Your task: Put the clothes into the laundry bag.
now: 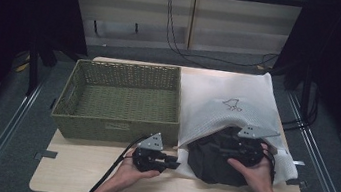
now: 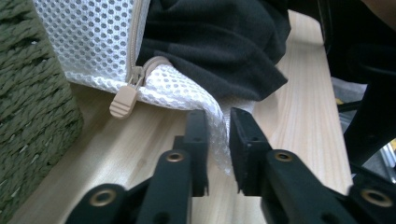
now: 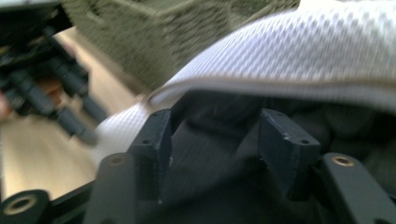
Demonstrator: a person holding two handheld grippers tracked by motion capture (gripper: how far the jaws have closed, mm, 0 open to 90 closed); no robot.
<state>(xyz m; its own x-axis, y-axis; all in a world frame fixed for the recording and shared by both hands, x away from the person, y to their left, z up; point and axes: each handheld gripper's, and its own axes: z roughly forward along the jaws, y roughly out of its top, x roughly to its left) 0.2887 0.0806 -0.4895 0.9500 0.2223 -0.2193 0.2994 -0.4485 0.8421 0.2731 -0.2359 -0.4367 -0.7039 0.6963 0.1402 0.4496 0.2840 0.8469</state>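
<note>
At the lower middle of the high view, the left gripper [image 1: 172, 164] lies in the person's left hand [image 1: 135, 174] on the table [image 1: 71, 175], pointing right toward the open corner of the white mesh bag [image 1: 223, 101]. Right of it, the right gripper [image 1: 225, 144] sits in the right hand [image 1: 253, 172] over the black cloth [image 1: 207, 163], which bulges out of the bag's mouth at the lower centre-right of the frame. The green basket [image 1: 74, 87] stands in the upper left part of the table, just beside the bag.

Centre frame in the left gripper view, the left gripper [image 2: 218, 135] has a fold of the bag's [image 2: 93, 42] lower edge hanging between its jaws. The jaws stand a little apart, with a gap between the right pad and the mesh, so the grip is released. A tan zip pull [image 2: 123, 102] hangs at left centre, by the basket [image 2: 32, 93] at the left edge; black cloth [image 2: 215, 42] covers the upper middle.

Lower centre in the right gripper view, which is blurred, the right gripper [image 3: 215, 135] has its jaws spread wide with a ridge of black cloth [image 3: 210, 163] between them. The pads do not appear to press it, so this grip looks released too. White mesh [image 3: 303, 51] arches across the upper right, and the left gripper [image 3: 70, 119] shows at the left edge.
</note>
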